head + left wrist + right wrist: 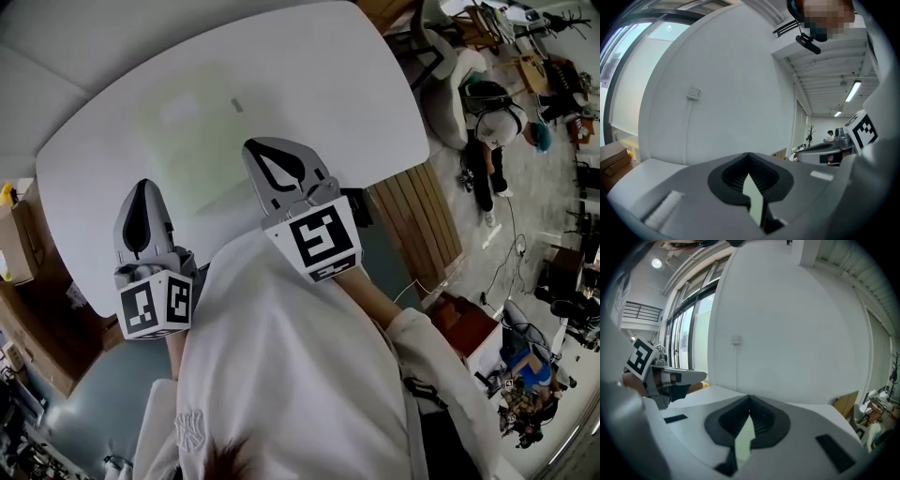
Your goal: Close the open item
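A pale, translucent flat box (199,131) lies on the white table (328,75), and I cannot tell whether its lid is open. My left gripper (142,193) hovers over the table's near edge, jaws shut and empty. My right gripper (273,155) points at the box's near right corner, also shut with nothing in it. Both gripper views look level over the table toward a white wall. The left gripper (749,161) shows its tips meeting, with the right gripper (843,140) beside it. The right gripper (750,401) likewise shows closed tips.
A slatted wooden bench (419,225) stands right of the table. Beyond it a person (490,141) crouches among chairs and cables. Cardboard boxes (14,246) sit at the left, and a teal chair (89,398) is below me.
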A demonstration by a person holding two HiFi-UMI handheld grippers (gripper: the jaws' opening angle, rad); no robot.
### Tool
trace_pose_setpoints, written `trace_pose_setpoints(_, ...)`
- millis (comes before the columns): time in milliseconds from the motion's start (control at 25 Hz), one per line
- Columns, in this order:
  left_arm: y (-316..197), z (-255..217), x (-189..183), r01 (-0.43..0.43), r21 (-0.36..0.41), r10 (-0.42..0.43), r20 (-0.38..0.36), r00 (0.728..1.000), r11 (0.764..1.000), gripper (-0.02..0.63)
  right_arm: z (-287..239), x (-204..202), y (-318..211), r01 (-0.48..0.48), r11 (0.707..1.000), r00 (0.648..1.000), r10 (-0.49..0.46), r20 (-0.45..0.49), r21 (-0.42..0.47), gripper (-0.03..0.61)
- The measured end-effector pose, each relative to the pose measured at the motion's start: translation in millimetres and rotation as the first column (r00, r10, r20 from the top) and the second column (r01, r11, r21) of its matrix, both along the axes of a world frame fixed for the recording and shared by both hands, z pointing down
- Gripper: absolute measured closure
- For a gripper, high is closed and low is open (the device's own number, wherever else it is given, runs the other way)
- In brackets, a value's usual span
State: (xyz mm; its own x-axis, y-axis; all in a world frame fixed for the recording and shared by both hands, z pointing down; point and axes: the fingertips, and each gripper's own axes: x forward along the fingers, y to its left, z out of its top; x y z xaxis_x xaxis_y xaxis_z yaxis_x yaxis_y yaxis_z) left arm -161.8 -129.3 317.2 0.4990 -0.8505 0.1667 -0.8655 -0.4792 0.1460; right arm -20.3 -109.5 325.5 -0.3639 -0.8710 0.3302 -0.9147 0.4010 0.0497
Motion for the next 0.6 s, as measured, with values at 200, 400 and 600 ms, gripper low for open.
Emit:
trace_pose_setpoints(200,8.4,-5.1,-7.2,0.028,0.011,-0.028,0.007,1.0,1.0,0.606,4.1,-1.4,6.1,-0.016,1.0,1.0,0.016,0.015,-0.003,0.569)
trace_pose_setpoints(400,17.6,-0.7,-9.5,0.037,0.005,-0.037,-0.008,0.999,0.999,0.606,9.5,-4.6,11.0,-0.017,1.0,0.999,0.017,0.028,-0.003,0.569)
trace_pose_setpoints(600,24.4,5.3,-11.3,0.041,-0.009,-0.041,-0.02,0.999,0.999,0.606,14.7,-11.0,15.0,-0.006,1.0,0.999,0.006,0.038,-0.006,0.569)
